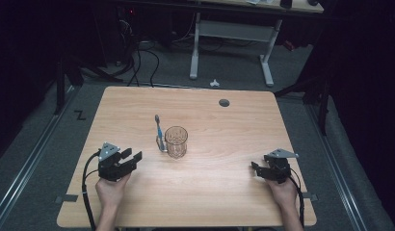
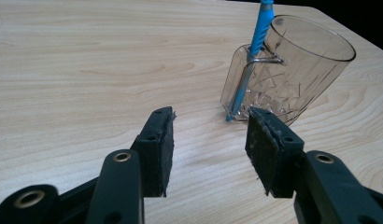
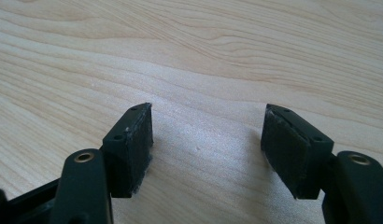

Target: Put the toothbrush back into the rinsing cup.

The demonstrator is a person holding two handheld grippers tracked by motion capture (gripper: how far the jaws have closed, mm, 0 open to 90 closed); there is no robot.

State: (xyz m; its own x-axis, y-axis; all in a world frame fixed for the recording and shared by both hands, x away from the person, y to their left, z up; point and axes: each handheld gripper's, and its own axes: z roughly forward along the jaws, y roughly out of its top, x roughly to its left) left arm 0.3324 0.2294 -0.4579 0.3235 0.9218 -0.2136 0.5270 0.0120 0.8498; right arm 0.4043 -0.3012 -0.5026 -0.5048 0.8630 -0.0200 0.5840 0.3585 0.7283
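The clear cut-pattern plastic tumbler [image 1: 176,141] stands mid-desk with a blue-handled toothbrush [image 1: 158,131] propped against its handle, on the light wooden desk [image 1: 219,192]. Your left hand-held gripper [image 1: 131,159] sits near it, released with nothing between its jaws, so this looks like the approach. Next, close in and align on the toothbrush; your right hand-held gripper [image 1: 256,168] waits well apart, also released.

Light wood-grain table [image 1: 210,192], rounded corners, dark round grommet [image 1: 224,102] near far right edge. At centre: clear cut-pattern glass [image 1: 176,141] standing upright; blue toothbrush [image 1: 158,131] just left of it, touching its side.
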